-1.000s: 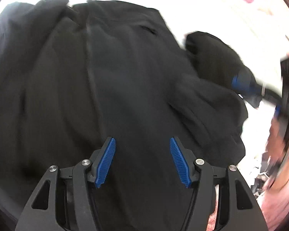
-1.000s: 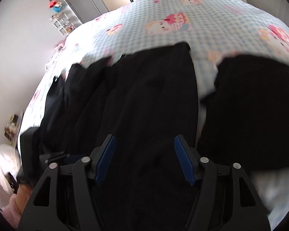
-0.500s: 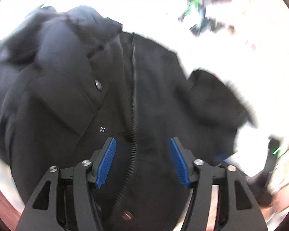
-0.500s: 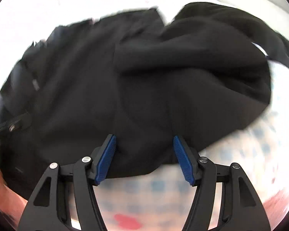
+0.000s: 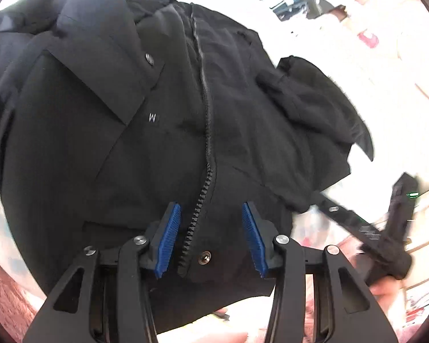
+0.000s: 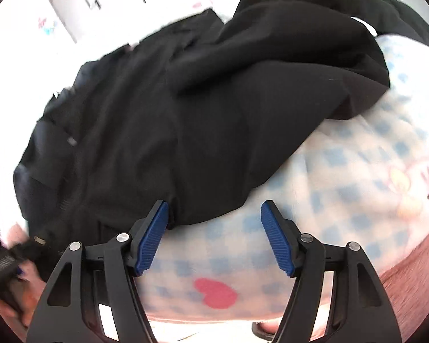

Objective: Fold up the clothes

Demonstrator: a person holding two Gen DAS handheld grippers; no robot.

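On checked bedspread (image 6: 343, 171), black jacket (image 5: 163, 131), spread

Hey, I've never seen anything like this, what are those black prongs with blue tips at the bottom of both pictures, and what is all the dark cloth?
There is no robot here. A person holds a two-fingered grasping tool in each hand, and a small wide-angle camera on each looks forward along its fingers. One picture comes from the left tool, the other from the right tool. The blue strips are ribbed pads. The dark cloth is a black jacket with a zipper and snap buttons, lying rumpled on a bed cover with blue checks and cartoon prints. Both tools are open and hold nothing; the left one is aimed at the zipper, the right one at the jacket's edge.
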